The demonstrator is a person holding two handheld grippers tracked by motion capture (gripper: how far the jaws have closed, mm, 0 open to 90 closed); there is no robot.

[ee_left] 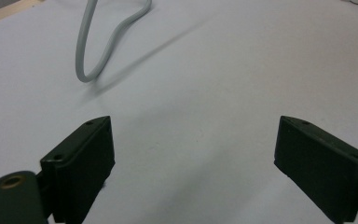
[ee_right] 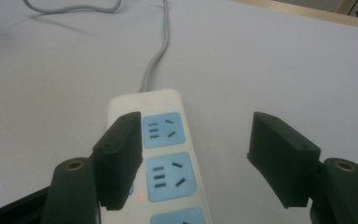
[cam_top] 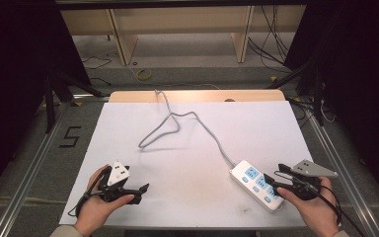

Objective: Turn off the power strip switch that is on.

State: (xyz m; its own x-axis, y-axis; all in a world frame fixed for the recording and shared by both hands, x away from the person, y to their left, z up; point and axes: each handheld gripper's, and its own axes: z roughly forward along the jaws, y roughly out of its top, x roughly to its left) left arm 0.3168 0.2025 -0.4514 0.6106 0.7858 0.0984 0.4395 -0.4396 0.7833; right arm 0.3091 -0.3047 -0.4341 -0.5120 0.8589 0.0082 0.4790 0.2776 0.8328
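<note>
A white power strip (cam_top: pixel 259 185) with blue socket faces lies flat near the right front corner of the white desk (cam_top: pixel 192 143), set at a slant so that its far end points toward the middle of the sheet. Its sockets are bare, with no plug seated in those that can be seen. From that far end a grey cable (cam_top: pixel 177 118) runs away across the desk, bends into a loose loop near the centre and goes on over the back edge. The right tool (cam_top: pixel 275 178), held in the person's right hand (cam_top: pixel 313 202), sits low over the near part of the strip with its jaws spread wide. In the right gripper view (ee_right: pixel 193 158) one jaw hangs over the strip's left edge beside the blue sockets, while the other stands off to the right over bare desk, clear of the casing; whether the left jaw actually touches the plastic cannot be told, and nothing is pinched. The left tool (cam_top: pixel 142 190), in the left hand (cam_top: pixel 98 205), rests near the left front of the desk, well apart from the strip. In the left gripper view (ee_left: pixel 193 154) its jaws are also spread wide with only the bare sheet between them, and the cable's loop (ee_left: pixel 100 51) lies farther ahead.
</note>
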